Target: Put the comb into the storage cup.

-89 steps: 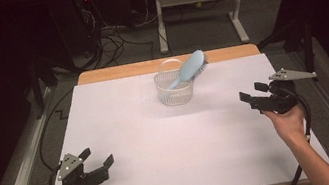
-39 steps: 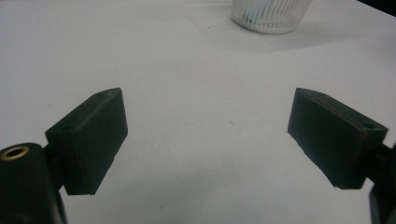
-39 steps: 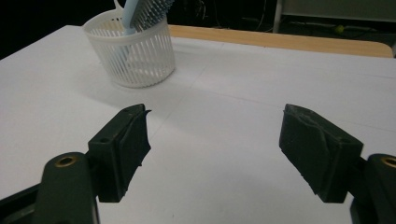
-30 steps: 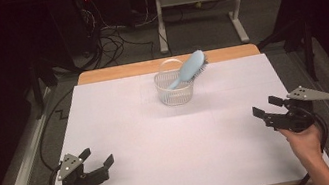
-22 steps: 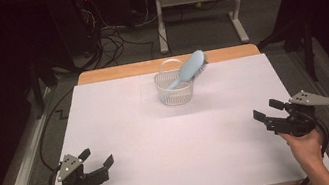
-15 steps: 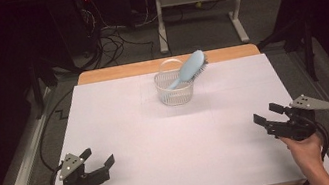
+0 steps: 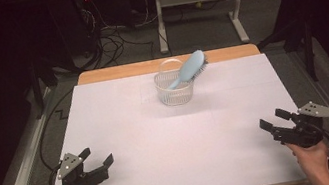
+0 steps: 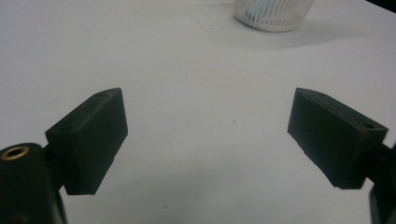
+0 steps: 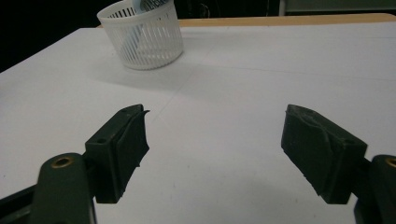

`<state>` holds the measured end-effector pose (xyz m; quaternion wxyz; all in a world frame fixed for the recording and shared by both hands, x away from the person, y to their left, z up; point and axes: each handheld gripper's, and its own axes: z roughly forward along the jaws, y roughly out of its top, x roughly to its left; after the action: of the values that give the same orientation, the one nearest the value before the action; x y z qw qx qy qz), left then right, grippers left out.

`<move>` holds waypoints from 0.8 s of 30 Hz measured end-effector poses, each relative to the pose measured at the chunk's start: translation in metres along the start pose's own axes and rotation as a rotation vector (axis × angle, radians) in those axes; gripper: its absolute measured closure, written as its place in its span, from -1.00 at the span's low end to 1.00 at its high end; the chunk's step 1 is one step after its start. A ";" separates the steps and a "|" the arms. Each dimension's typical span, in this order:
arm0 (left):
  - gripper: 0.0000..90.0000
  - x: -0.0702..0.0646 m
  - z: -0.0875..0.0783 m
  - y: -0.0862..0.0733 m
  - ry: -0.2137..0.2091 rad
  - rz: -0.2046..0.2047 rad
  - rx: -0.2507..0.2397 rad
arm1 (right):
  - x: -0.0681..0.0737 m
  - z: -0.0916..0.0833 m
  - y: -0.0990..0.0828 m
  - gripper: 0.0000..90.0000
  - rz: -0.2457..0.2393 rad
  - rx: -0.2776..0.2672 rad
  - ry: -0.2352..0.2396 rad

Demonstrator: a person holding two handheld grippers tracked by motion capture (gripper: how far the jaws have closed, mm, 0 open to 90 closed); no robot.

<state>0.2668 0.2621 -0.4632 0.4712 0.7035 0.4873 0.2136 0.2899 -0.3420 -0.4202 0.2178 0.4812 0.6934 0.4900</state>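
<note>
- We hold the left gripper [image 7: 94,161] low over the near left corner of the table [image 7: 123,130], its jaws spread wide with nothing between them; in the left gripper view we see only bare white tabletop in the gap.
- We hold the right gripper [image 7: 273,121] at the near right edge of the table, its jaws also wide apart and empty; the right gripper view shows plain table surface between them.
- The white basket [image 7: 175,88] stands upright toward the far side of the table, about midway between left and right, well apart from both grippers.
- A light blue hairbrush [image 7: 189,69] leans in the basket: its handle end goes down inside, and its head sticks out above the rim, tilted up toward the far right, bristles facing right.
- In the right gripper view the basket [image 9: 142,35] sits at the far left; in the left gripper view just its lower wall [image 8: 271,11] shows at the far edge.
- A strip of bare wood [image 7: 118,72] runs along the table's far edge, behind the basket.
</note>
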 end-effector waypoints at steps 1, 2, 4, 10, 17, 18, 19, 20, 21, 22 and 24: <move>-0.75 0.000 0.000 0.000 0.000 0.002 -0.002 | -0.001 -0.001 -0.001 -0.50 0.003 0.000 -0.001; -0.75 -0.001 0.000 0.000 0.000 0.005 -0.003 | -0.002 -0.002 -0.002 -0.50 0.006 -0.002 -0.003; -0.75 -0.001 -0.001 0.000 -0.001 0.006 -0.003 | -0.003 -0.004 -0.005 -0.50 0.014 -0.003 -0.007; -0.75 -0.002 -0.001 -0.001 -0.004 0.006 -0.003 | -0.005 -0.005 -0.015 -0.51 0.026 -0.016 -0.014; -0.75 -0.003 -0.002 -0.001 -0.005 0.002 -0.005 | -0.009 -0.006 -0.027 -0.51 0.045 -0.016 -0.021; -0.75 -0.003 -0.002 -0.001 -0.005 0.001 -0.006 | -0.009 -0.006 -0.027 -0.51 0.044 -0.017 -0.021; -0.74 -0.003 -0.001 -0.001 -0.006 0.000 -0.005 | -0.009 -0.007 -0.027 -0.51 0.040 -0.021 -0.024; -0.75 -0.003 -0.001 -0.001 -0.006 0.000 -0.004 | -0.009 -0.007 -0.028 -0.51 0.037 -0.026 -0.025; -0.75 -0.003 -0.002 -0.001 -0.006 -0.001 -0.004 | -0.009 -0.007 -0.028 -0.51 0.034 -0.031 -0.027; -0.75 -0.003 -0.002 -0.001 -0.007 0.000 -0.005 | -0.008 -0.007 -0.029 -0.51 0.028 -0.033 -0.026; -0.75 -0.004 -0.002 -0.001 -0.008 0.000 -0.006 | -0.008 -0.007 -0.030 -0.51 0.016 -0.028 -0.027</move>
<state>0.2629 0.2598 -0.4627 0.4752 0.7029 0.4848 0.2124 0.2743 -0.3535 -0.4454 0.2298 0.4903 0.6797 0.4948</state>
